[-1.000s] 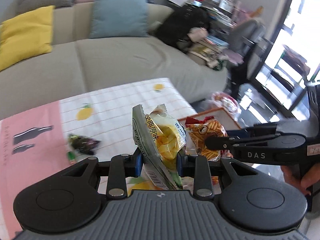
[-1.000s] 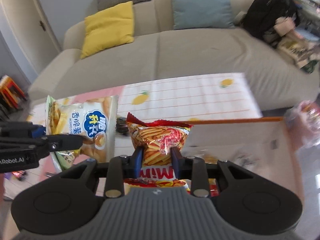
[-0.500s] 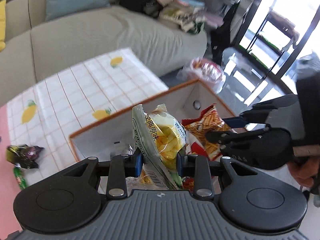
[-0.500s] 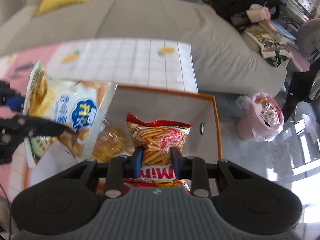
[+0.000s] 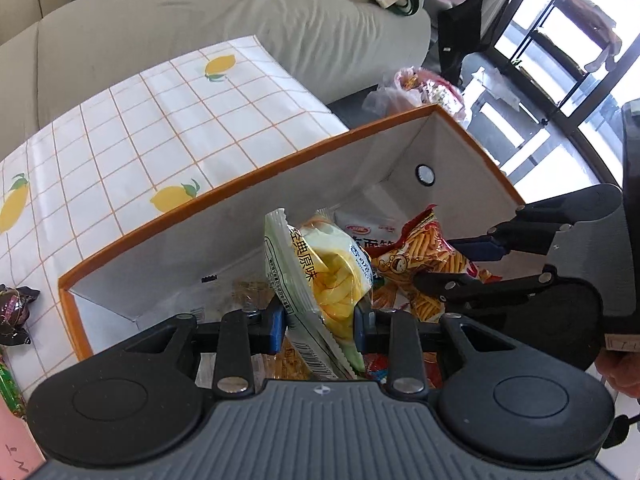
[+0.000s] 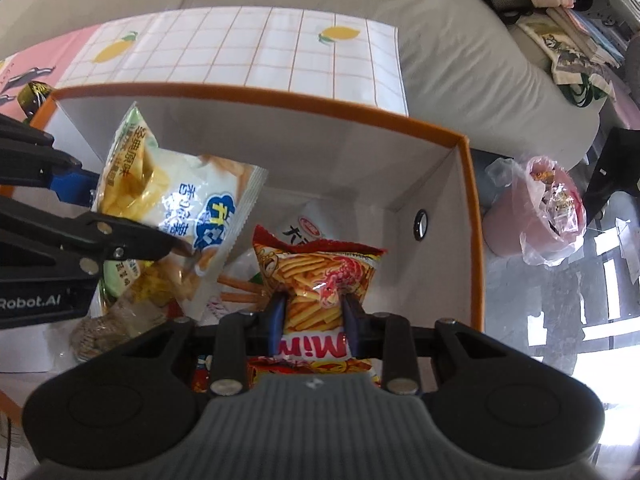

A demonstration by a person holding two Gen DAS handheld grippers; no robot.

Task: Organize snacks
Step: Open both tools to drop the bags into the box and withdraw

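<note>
Left wrist view: left gripper [image 5: 320, 322] clamps a pale green crinkly chip bag [image 5: 316, 280]; right gripper [image 6: 312, 320] clamps a red foil fries packet [image 6: 320, 268], both over the white orange-rimmed box [image 6: 474, 216]. Bags nearly touch, so releasing together risks snagging. Free room lies along the far wall; the counter [image 5: 160, 120] lies beyond.

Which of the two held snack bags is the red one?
The fries bag, pinched by the right hand-held gripper; the left hand-held gripper holds a pale green-and-yellow chip bag.
</note>
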